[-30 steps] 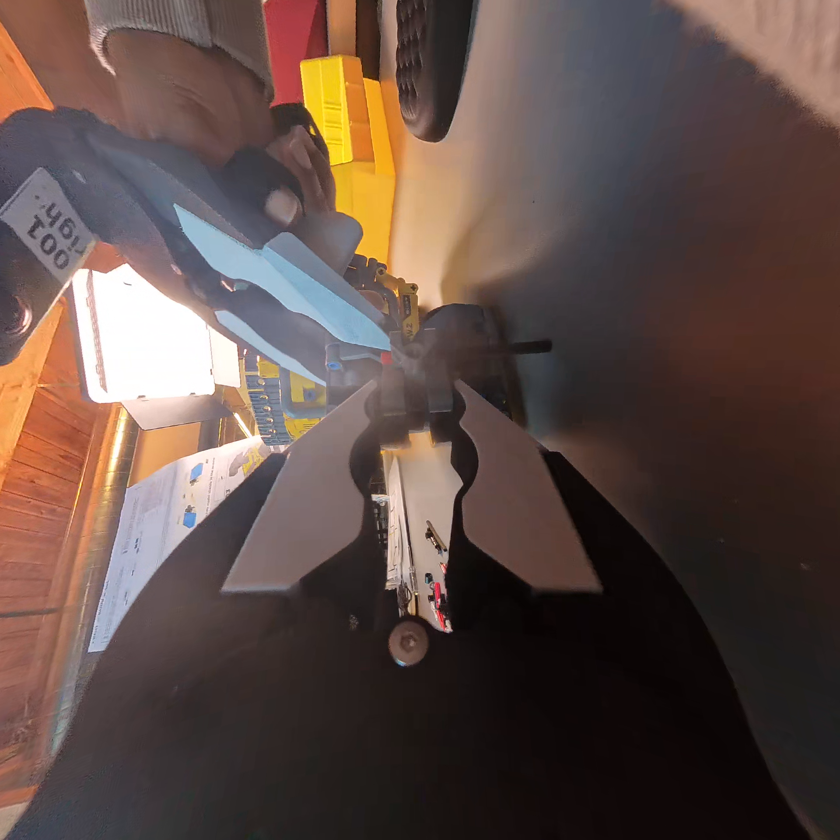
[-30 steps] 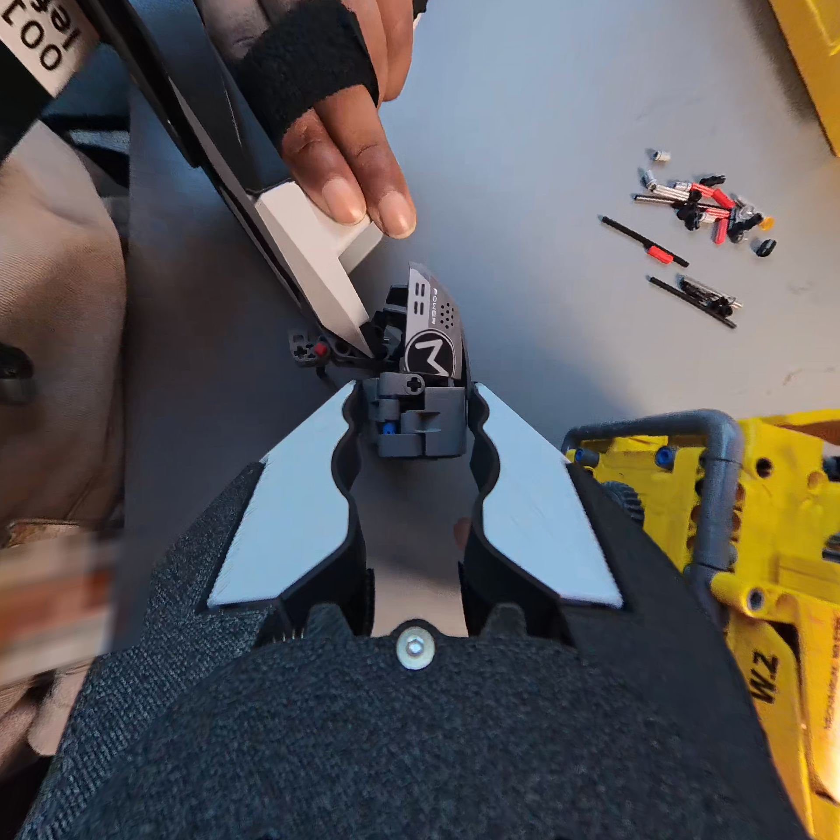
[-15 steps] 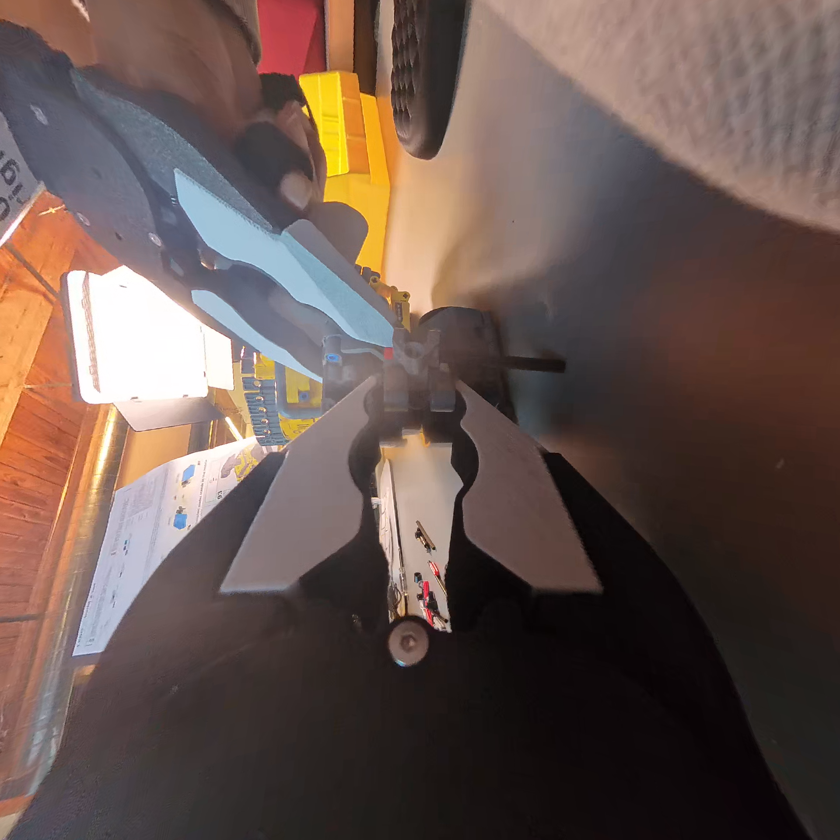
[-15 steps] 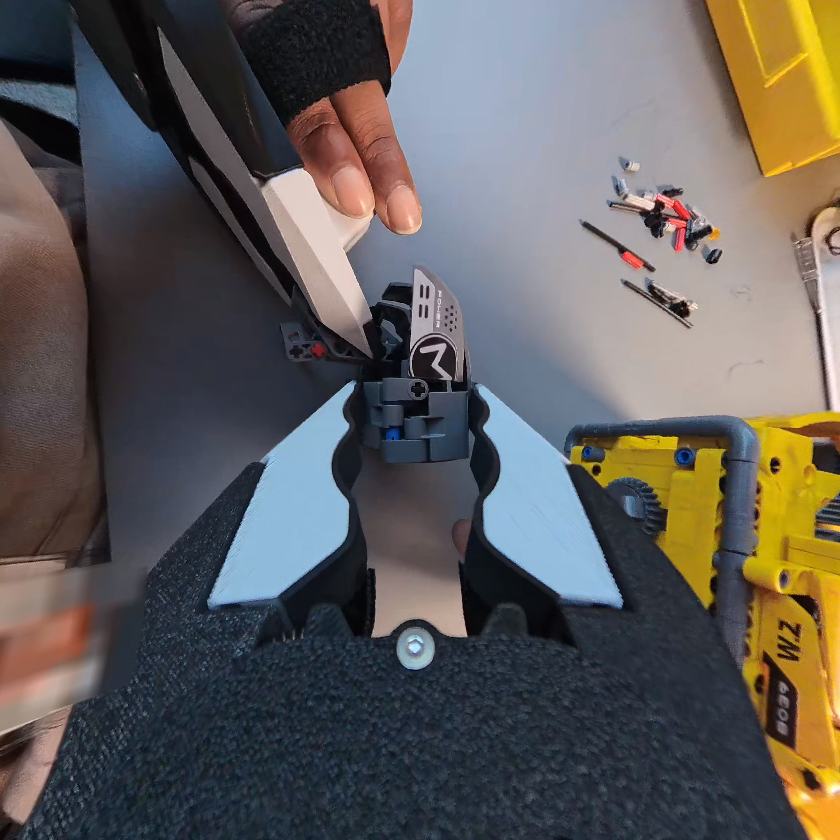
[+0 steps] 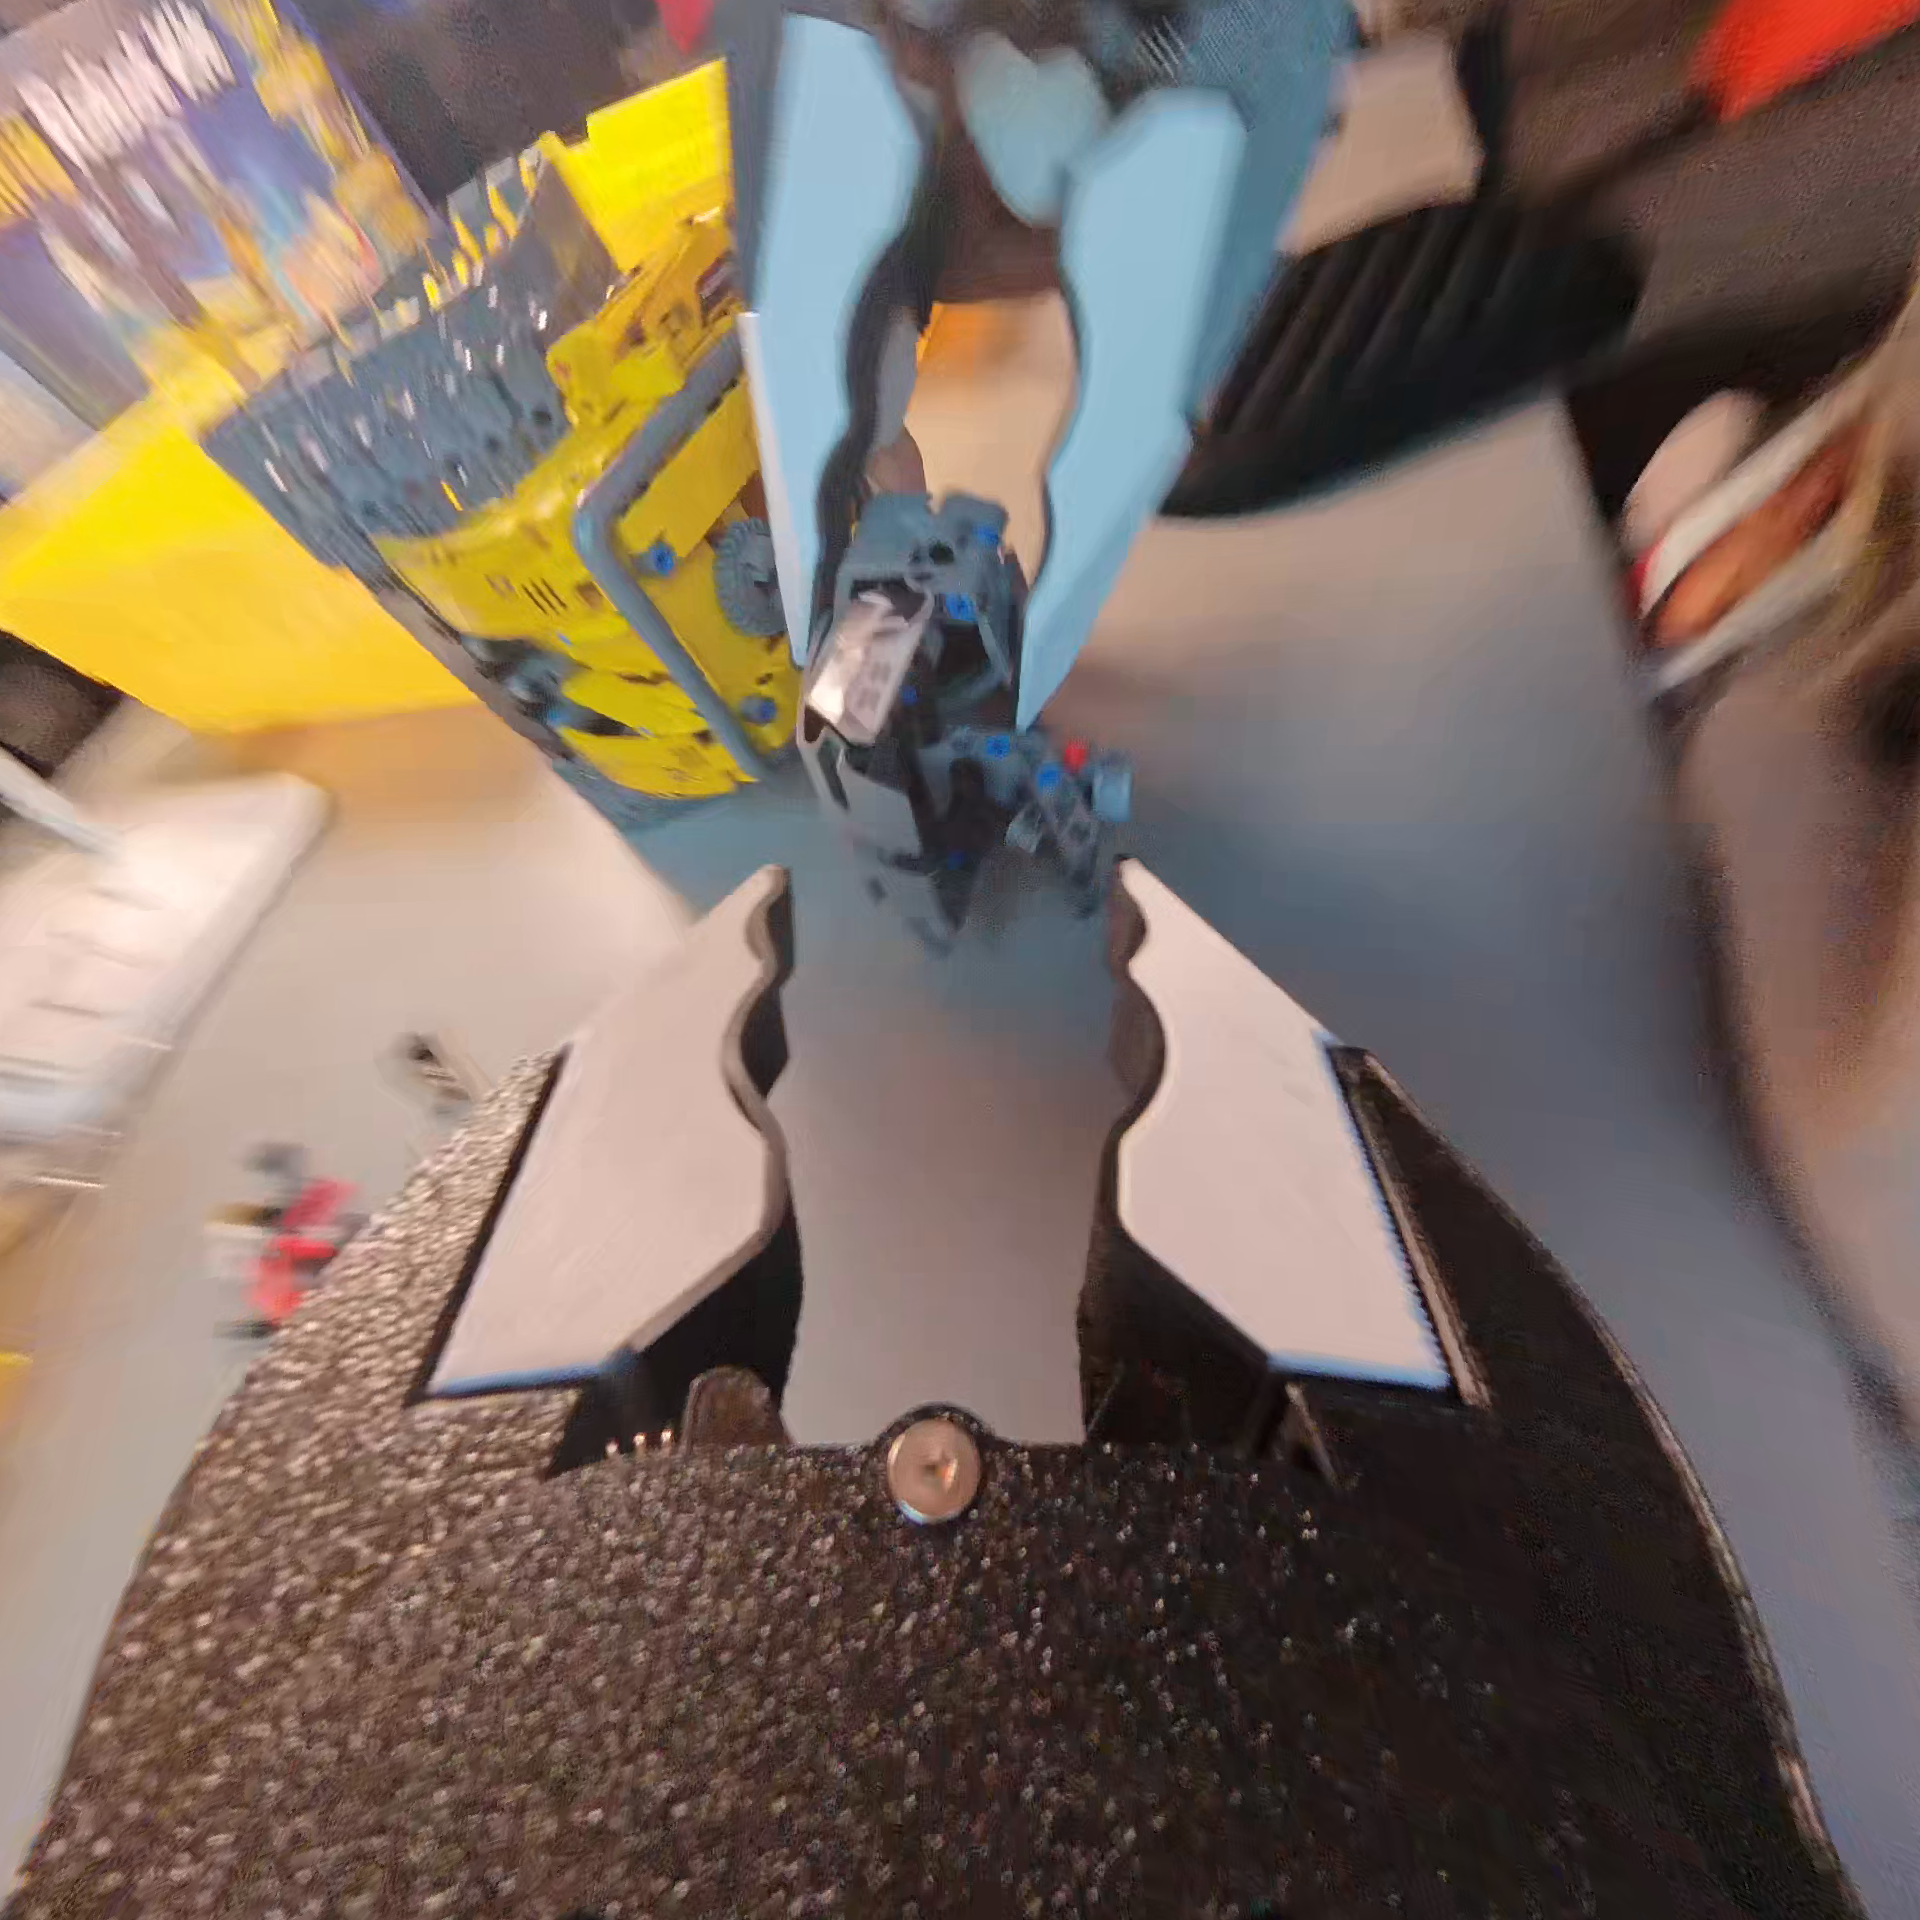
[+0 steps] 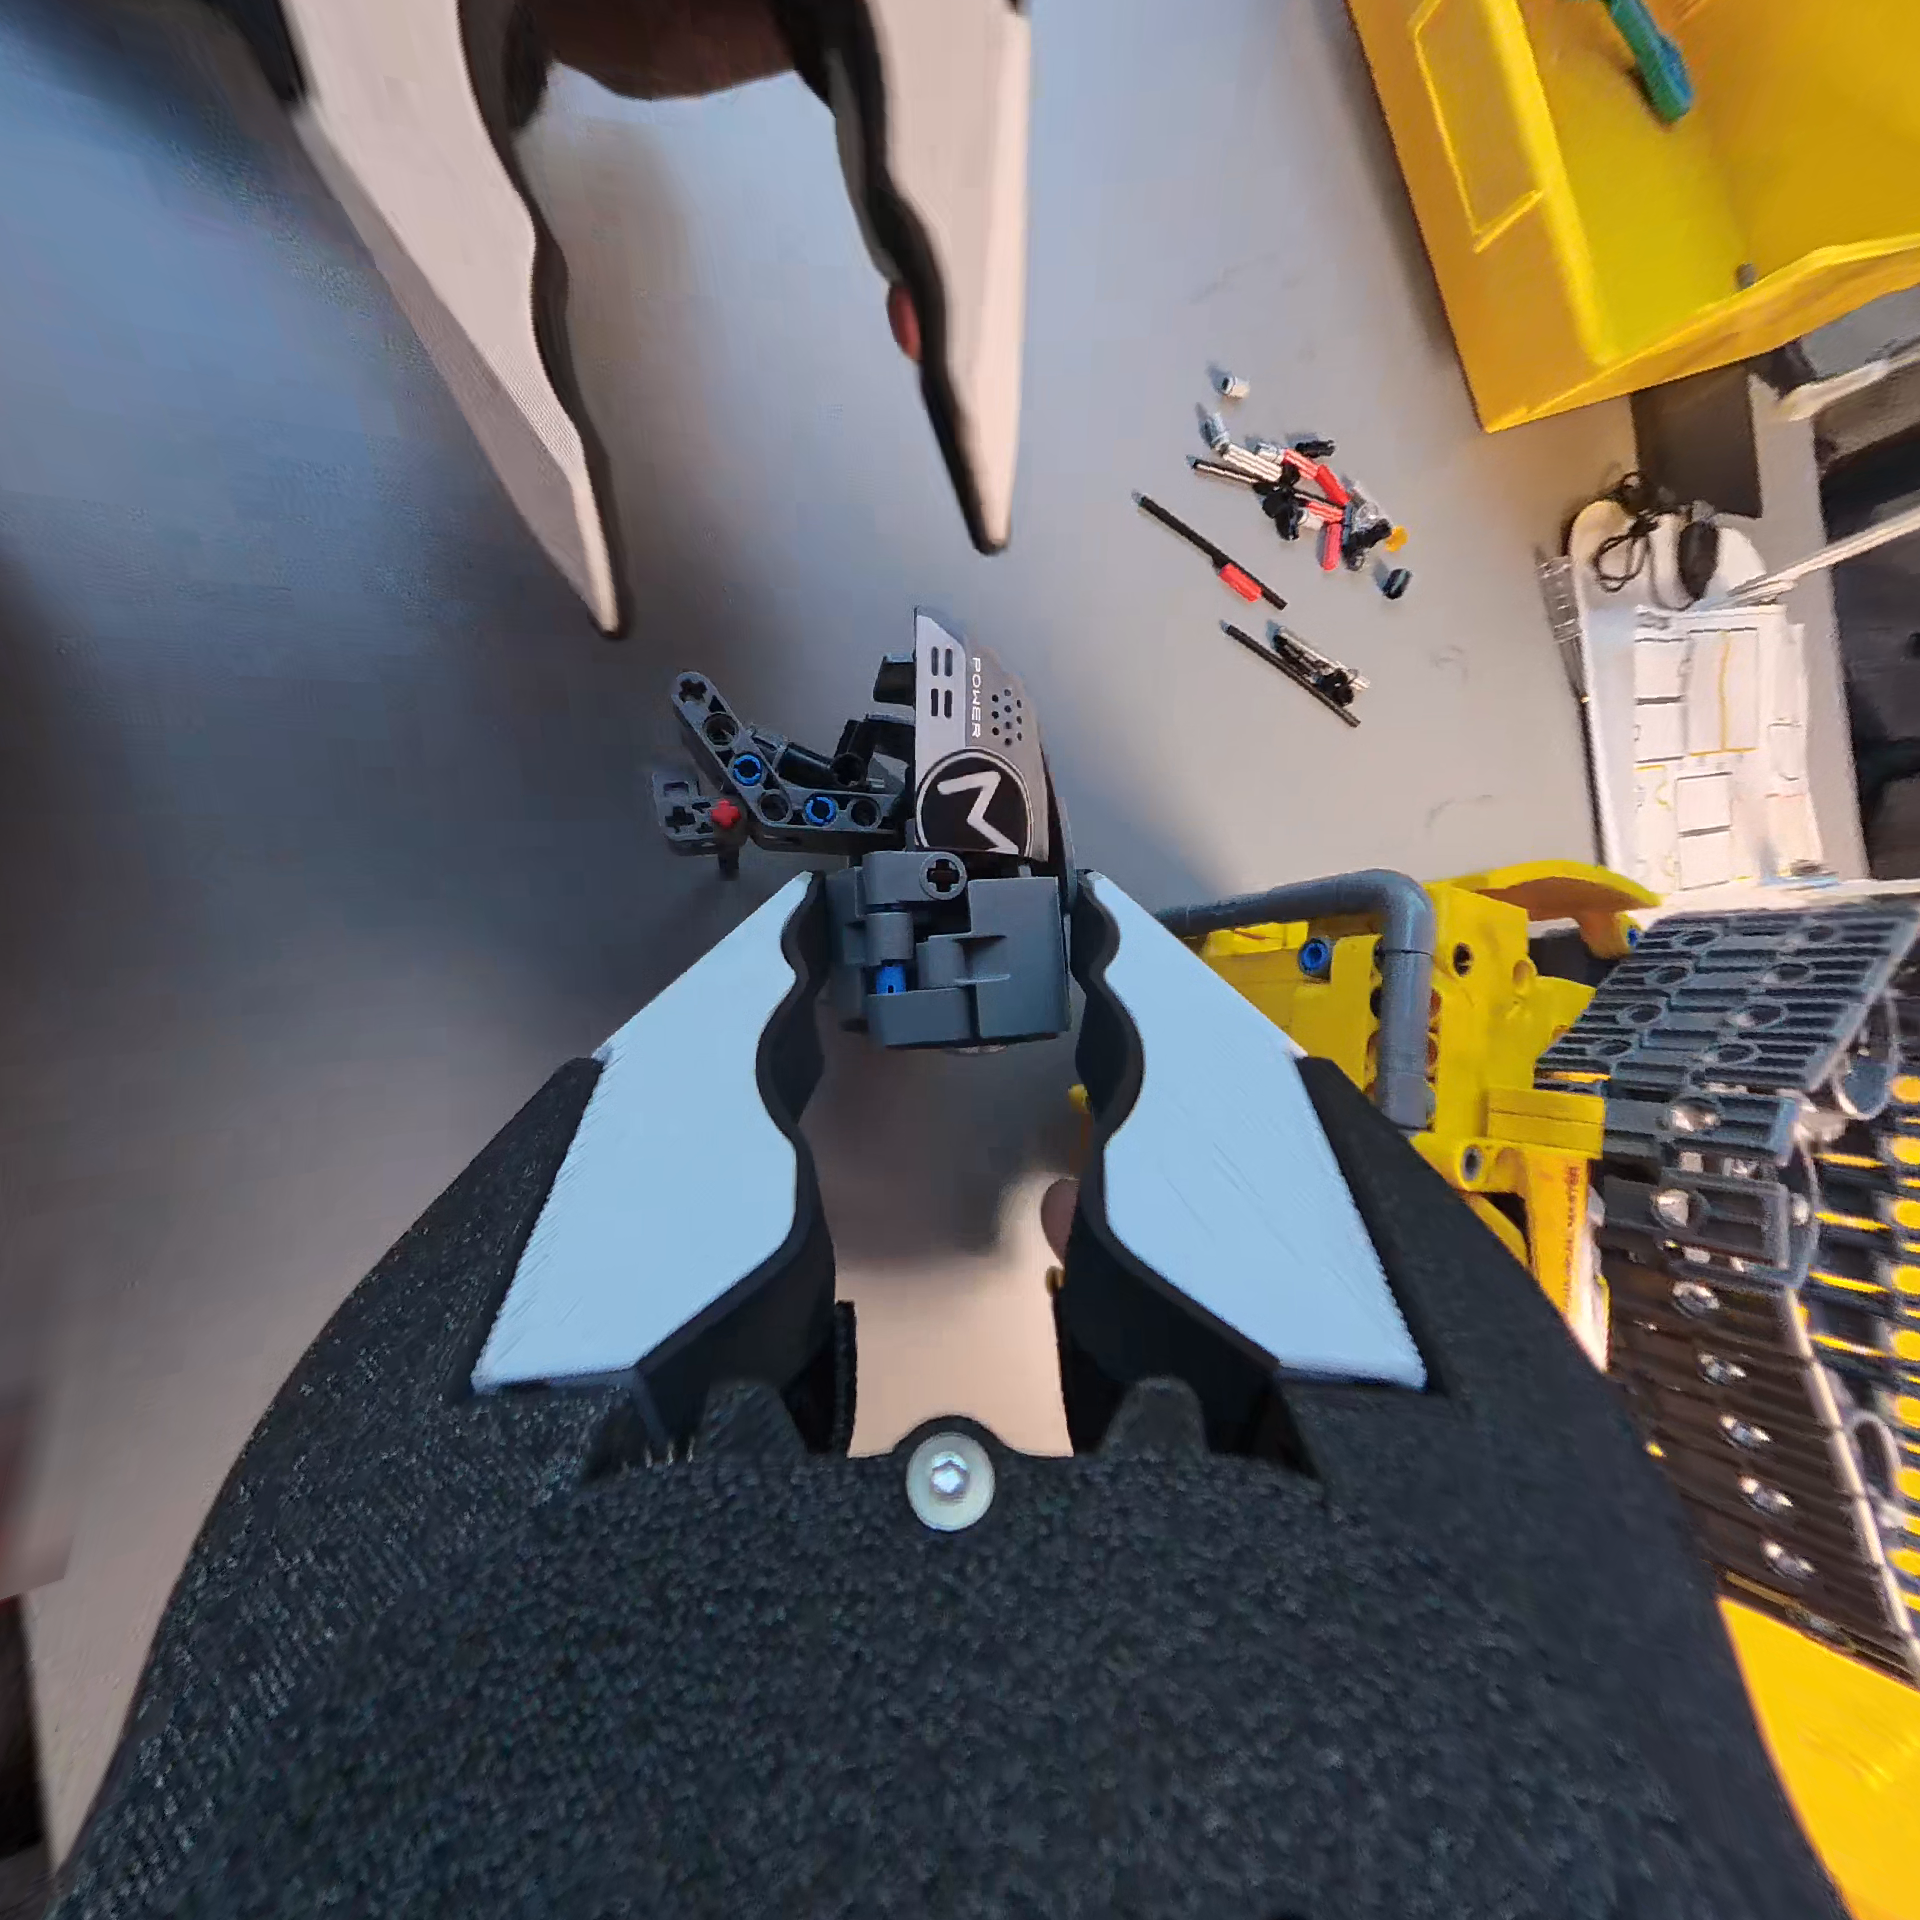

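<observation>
My right gripper (image 6: 945, 888) is shut on the grey block end of a small grey and black brick assembly (image 6: 935, 831), with both pads pressed on its sides, holding it over the grey table (image 6: 312, 727). The assembly has a curved dark panel and a black beam arm with blue pins. My left gripper (image 5: 951, 883) is open and empty, a short way back from the assembly (image 5: 925, 727). In the right wrist view its two fingers (image 6: 582, 499) stand wide apart beyond the assembly, touching nothing. The left wrist view is blurred by motion.
A yellow toy vehicle with grey tracks (image 6: 1507, 1091) stands just right of my right gripper and shows in the left wrist view (image 5: 582, 582). A yellow bin (image 6: 1610, 208) is at the far right. Several loose pins and axles (image 6: 1299, 509) lie on the table. White sheets (image 6: 1683, 748) lie beyond. My hands' fingertips stand some 6 cm from each other.
My left gripper opened, let go of the assembly's beam end and drew back, turning as it went. My right gripper kept its hold on the grey block.
</observation>
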`<state>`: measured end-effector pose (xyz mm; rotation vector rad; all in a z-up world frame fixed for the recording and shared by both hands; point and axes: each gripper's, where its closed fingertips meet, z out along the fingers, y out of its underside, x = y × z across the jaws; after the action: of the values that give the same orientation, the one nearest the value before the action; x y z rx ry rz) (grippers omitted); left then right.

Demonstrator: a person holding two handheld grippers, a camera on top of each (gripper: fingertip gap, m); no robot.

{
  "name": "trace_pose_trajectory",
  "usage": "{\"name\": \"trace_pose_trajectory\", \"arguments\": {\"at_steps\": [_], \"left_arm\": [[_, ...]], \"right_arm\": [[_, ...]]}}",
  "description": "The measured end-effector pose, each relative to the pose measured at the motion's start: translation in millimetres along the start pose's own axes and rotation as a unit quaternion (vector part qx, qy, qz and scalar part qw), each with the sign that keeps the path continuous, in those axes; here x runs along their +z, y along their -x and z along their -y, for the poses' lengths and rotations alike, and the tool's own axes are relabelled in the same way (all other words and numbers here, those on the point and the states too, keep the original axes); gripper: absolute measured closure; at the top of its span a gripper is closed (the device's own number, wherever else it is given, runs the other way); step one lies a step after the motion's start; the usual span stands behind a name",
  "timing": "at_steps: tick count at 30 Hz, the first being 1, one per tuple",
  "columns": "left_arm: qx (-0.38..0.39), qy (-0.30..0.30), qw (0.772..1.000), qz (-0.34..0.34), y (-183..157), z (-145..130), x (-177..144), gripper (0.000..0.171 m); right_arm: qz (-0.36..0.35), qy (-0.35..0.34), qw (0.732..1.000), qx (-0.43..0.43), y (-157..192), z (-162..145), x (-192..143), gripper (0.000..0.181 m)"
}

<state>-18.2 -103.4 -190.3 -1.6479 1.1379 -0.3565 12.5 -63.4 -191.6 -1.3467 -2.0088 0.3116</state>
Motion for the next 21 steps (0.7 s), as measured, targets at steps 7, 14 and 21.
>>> {"name": "trace_pose_trajectory", "arguments": {"at_steps": [7,14,21], "left_arm": [[-0.085,0.058,0.995,-0.012,-0.2,-13.0,16.4,0.126],[-0.036,0.059,0.998,0.012,-12.3,-11.8,20.4,0.164],[-0.082,0.082,0.993,-0.031,-17.7,-22.5,27.3,0.163]], "right_arm": [[-0.028,0.011,0.999,0.02,-5.1,-6.5,4.2,0.134],[0.001,0.021,0.997,0.069,-8.2,-6.7,9.5,0.134],[0.014,0.003,0.998,0.068,-3.5,8.1,8.7,0.135]]}}
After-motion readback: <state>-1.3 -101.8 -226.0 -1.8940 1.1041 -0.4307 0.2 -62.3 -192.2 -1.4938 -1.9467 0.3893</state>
